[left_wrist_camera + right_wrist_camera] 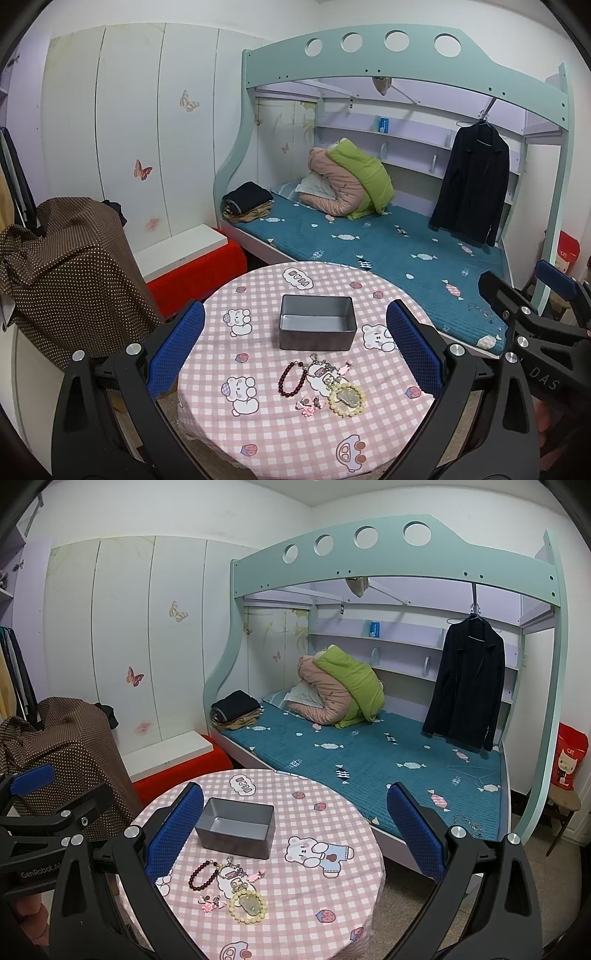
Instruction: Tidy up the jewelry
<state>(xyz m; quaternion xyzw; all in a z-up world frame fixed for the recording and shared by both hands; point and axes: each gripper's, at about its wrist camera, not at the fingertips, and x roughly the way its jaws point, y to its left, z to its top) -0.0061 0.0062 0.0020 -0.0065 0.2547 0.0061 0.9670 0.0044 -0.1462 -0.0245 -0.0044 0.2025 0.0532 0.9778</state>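
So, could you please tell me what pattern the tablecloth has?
The tablecloth is pink-and-white check with cartoon bears and strawberries, clearest in the left wrist view.

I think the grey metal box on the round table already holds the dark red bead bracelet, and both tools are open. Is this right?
Not quite. The grey metal box is empty; the left wrist view shows its bare floor. The dark red bead bracelet lies on the round table, in front of the box. Both the left tool and the right tool are open.
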